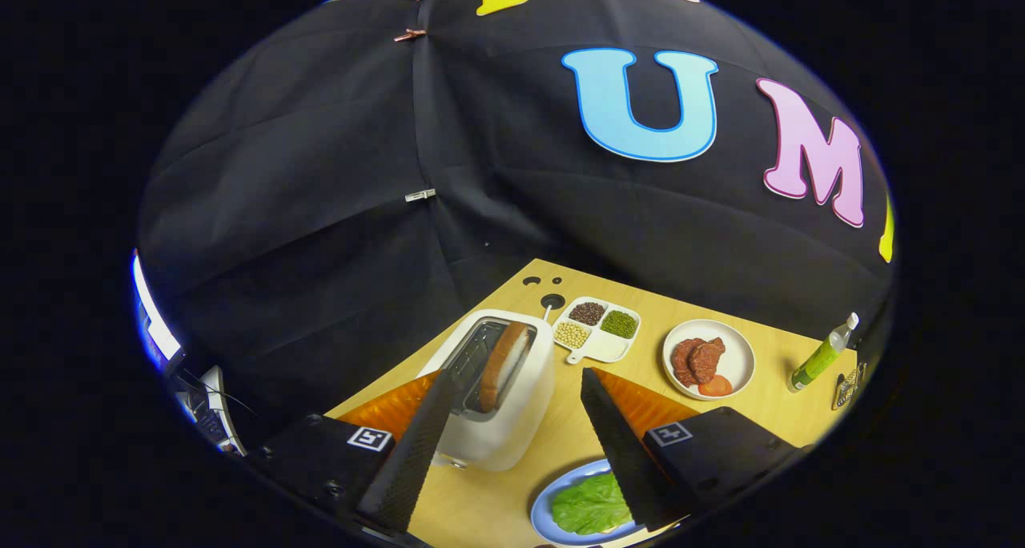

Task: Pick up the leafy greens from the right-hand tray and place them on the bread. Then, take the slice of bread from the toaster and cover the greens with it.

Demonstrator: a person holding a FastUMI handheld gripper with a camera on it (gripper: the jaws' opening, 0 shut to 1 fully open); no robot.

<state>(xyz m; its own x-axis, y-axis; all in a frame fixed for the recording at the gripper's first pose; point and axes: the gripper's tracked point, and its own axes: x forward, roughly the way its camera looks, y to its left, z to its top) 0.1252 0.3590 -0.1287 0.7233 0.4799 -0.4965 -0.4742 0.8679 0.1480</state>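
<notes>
1. The gripper [512,404] has its jaws apart and empty, above the toaster [500,404].
2. The greens [591,504] lie on the blue plate [544,508]; the bread beneath is hidden.
3. The slice [504,364] stands in the slot; judging by this, the next move is to lower the gripper and pinch it.

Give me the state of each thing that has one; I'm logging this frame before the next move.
gripper: open, fingers spread, holding nothing.
toaster: one bread slice standing in its slot.
blue plate: leafy greens lying on it.
white plate: meat pieces and a tomato slice on it.
divided dish: three compartments filled, one empty.
bottle: capped.
</notes>
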